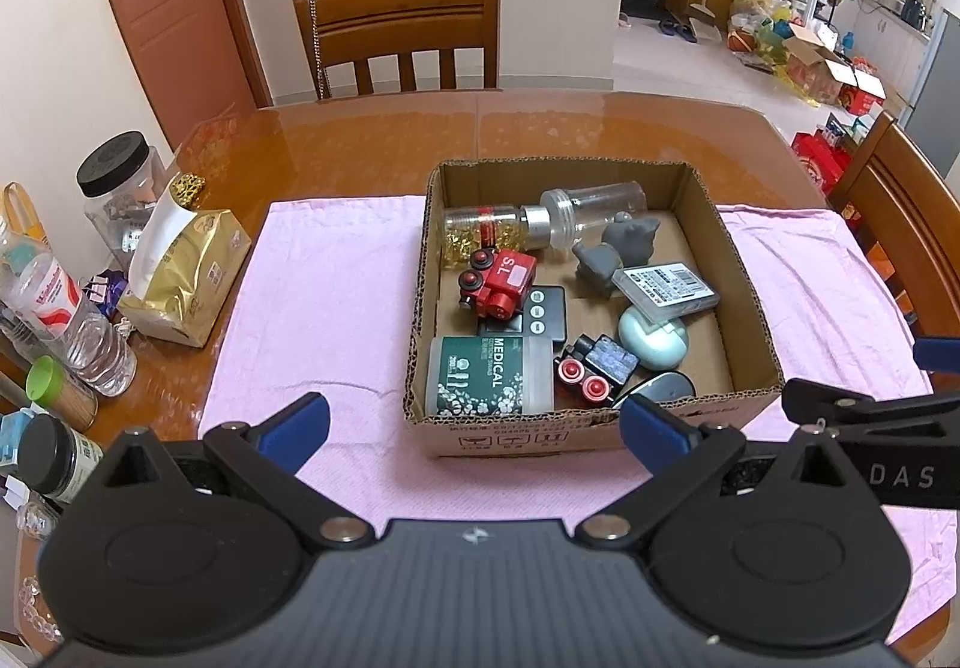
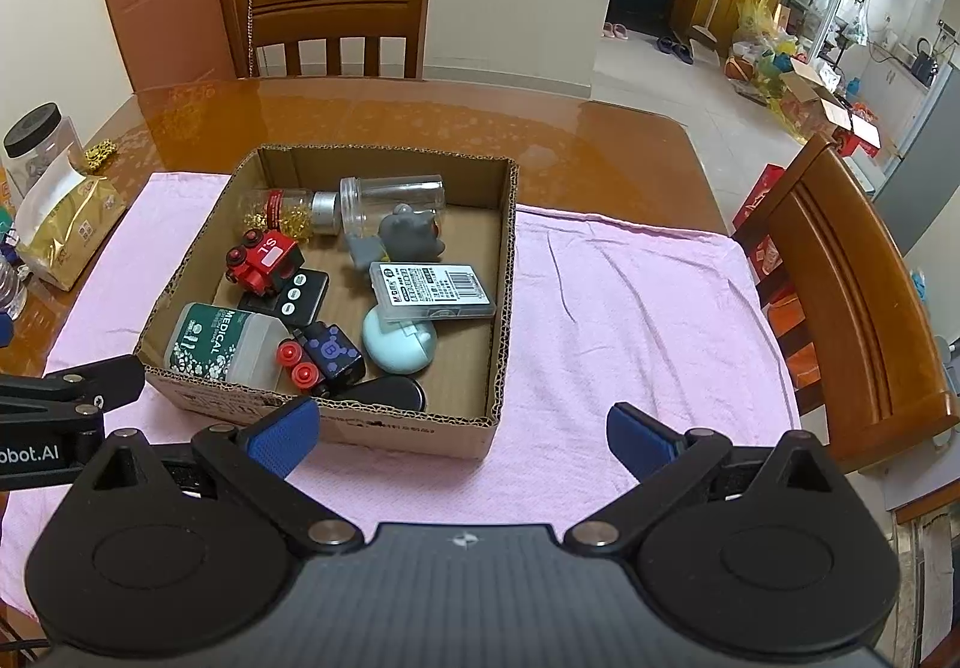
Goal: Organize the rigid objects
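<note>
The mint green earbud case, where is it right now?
In the cardboard box, right of the black toy train car, with the clear barcode-labelled case resting on its far edge: mint green earbud case.

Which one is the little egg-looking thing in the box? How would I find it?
Find the cardboard box on the pink cloth. Along its right side, a clear flat case leans on the egg thing, which sits right of a black toy block. It is the only smooth, pale mint-blue, rounded thing there.
</note>
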`<state>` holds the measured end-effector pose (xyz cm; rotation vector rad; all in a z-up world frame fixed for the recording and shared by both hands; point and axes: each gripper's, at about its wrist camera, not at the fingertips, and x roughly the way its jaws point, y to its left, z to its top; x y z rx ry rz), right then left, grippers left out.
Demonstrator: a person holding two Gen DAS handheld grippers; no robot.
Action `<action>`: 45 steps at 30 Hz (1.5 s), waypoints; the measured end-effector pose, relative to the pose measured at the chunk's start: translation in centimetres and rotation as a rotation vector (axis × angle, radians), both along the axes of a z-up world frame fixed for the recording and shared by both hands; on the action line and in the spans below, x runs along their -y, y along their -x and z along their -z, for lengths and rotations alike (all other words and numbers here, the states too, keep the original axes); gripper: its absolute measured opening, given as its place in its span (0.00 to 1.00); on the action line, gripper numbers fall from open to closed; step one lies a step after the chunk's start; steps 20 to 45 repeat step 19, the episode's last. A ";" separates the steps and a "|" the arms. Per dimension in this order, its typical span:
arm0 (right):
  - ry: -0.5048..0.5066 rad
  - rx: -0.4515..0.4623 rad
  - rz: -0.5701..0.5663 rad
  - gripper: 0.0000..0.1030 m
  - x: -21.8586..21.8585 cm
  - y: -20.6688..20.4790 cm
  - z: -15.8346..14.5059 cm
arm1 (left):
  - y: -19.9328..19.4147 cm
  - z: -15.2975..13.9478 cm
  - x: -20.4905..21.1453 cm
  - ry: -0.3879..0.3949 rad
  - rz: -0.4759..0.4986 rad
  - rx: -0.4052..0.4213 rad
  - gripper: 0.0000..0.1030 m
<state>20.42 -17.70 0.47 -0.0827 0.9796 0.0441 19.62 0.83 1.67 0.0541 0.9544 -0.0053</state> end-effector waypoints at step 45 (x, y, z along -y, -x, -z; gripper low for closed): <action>0.001 0.009 0.001 1.00 0.0 0.1 -0.1 | 0.0 -0.1 0.2 0.008 -0.002 -0.002 0.99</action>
